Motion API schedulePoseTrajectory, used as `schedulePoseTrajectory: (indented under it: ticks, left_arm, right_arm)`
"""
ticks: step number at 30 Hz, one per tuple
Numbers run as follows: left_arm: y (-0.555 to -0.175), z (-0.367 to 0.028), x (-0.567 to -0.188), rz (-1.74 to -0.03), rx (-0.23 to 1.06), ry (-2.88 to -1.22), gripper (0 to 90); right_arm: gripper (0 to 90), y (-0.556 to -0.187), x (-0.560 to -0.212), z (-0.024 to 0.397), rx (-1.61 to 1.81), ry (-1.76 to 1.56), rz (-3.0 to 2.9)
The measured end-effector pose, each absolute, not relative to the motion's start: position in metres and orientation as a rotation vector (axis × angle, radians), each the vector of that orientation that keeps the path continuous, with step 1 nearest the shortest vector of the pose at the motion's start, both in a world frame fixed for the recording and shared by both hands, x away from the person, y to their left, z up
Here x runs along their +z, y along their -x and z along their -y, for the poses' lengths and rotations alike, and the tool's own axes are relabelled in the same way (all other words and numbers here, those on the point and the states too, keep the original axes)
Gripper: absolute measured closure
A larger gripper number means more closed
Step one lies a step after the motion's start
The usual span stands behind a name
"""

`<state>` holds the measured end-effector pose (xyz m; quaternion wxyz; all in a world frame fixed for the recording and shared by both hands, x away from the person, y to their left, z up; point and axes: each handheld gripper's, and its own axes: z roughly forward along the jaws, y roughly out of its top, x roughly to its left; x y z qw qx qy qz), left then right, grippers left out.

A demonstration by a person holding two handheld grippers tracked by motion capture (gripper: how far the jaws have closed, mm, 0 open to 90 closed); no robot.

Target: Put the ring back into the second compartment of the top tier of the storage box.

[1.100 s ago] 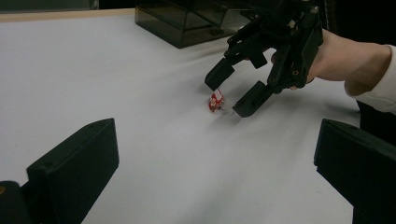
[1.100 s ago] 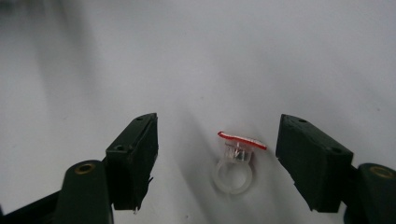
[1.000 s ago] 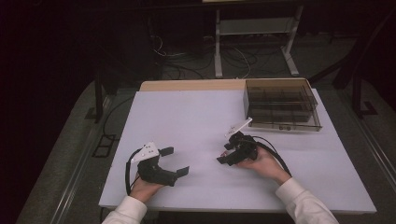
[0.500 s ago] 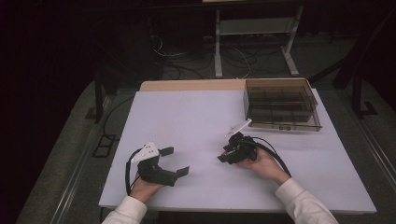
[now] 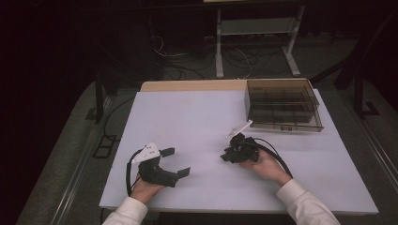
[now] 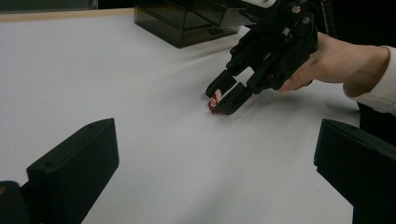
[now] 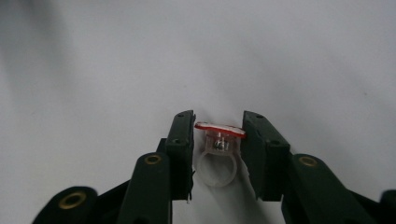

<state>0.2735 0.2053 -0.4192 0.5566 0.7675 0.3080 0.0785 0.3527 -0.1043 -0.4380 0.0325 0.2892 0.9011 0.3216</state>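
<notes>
Two jaws of my right gripper (image 7: 218,128) have just been closing, and now they squeeze the ring (image 7: 217,158) between them, low on the table (image 5: 197,117). I think I can lift it next. My left gripper (image 5: 174,161) waits wide open, holding nothing.

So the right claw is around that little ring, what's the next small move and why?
Probably lift it straight up a little. The right claw has just been closing, and the ring with its red top sits between the jaws, seemingly touched on both sides, low on the white table. A small lift would test the grip.
</notes>
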Motion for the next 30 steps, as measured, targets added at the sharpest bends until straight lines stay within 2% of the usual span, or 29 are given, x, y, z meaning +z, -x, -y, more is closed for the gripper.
schedulePoseTrajectory:
  ticks: [15, 30]
  left_arm:
    - [-0.274, -0.205, -0.419, -0.726, 0.184, -1.814, 0.0]
    - [-0.273, -0.205, -0.419, -0.725, 0.186, -1.812, 0.0]
  right_arm:
    - [67.6, -0.353, -0.435, 0.107, 1.009, -0.893, -2.777]
    - [67.6, -0.351, -0.414, 0.121, 1.108, -0.915, -2.733]
